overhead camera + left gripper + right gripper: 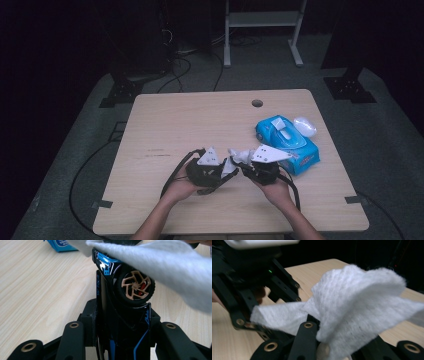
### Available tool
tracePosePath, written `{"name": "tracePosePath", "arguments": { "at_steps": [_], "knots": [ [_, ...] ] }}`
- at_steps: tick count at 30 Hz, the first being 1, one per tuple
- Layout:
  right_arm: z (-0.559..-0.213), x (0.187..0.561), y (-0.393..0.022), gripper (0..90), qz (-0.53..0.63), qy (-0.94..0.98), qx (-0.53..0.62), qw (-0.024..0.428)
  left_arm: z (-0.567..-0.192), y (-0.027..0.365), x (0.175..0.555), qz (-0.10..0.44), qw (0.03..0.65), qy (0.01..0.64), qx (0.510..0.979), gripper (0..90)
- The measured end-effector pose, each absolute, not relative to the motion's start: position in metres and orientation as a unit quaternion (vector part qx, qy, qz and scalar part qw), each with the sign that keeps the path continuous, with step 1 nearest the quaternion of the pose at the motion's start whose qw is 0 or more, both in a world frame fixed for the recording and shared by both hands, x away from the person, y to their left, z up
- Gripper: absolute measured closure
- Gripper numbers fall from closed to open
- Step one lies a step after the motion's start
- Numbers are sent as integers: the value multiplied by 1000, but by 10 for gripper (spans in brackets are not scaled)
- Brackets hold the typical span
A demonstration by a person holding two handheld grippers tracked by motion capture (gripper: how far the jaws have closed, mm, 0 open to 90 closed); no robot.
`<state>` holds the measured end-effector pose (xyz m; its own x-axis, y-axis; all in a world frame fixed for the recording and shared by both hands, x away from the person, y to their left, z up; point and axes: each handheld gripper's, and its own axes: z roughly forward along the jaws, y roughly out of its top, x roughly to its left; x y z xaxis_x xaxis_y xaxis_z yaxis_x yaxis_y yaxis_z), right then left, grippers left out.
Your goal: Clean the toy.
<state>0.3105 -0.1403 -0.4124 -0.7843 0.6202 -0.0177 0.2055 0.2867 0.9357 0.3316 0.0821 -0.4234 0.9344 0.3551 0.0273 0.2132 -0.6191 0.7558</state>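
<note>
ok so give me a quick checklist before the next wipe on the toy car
1. Left gripper shut on the black and blue toy car: ok, the car sits wedged between the jaws.
2. Right gripper shut on the white fibrous wipe: ok, the wipe is bunched between its jaws.
3. Wipe reaches the car: ok, in the left gripper view it drapes over the car's top above the bronze-spoked wheel.
4. Wheel side covered by the wipe: not ok, it is bare.
5. Blue wipe packet apart from the hands: ok, it lies on the light wooden table beside the right gripper.
6. How clean the car is: cannot tell.
</note>
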Motion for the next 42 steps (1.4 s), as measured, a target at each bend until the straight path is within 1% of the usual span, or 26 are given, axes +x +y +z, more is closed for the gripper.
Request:
{"name": "tracePosePath", "arguments": {
  "at_steps": [3,6,8,12,15,24,29,30,31,34,38,39,42],
  "knots": [
    [-414,310,-141,792,537,777,268,190,-423,82,332,87,405,158,896,571],
    [-408,307,-138,792,557,770,257,176,-423,79,331,90,404,153,897,571],
    [-406,305,-134,792,555,773,246,183,-422,79,330,88,406,151,897,571],
    [-409,309,-139,793,551,771,260,186,-421,83,330,88,414,153,893,571],
    [-416,313,-144,793,545,772,273,178,-423,82,330,89,406,153,897,571],
    [-408,311,-144,794,558,764,270,179,-417,82,328,89,419,149,891,571],
    [-408,311,-143,794,565,761,281,151,-421,77,327,86,410,142,897,571],
    [-404,308,-137,802,568,761,273,156,-421,77,327,87,414,144,895,570],
    [-401,307,-134,802,563,763,266,172,-419,78,327,88,422,145,891,570],
    [-396,309,-133,801,568,762,262,168,-415,80,327,89,423,147,890,570],
    [-404,312,-143,802,561,759,280,176,-417,85,329,89,425,150,888,570],
    [-408,314,-148,802,556,759,294,166,-417,85,329,87,425,150,888,571],
    [-413,314,-150,802,563,753,302,158,-418,84,329,90,423,150,889,571]
  ]
}}
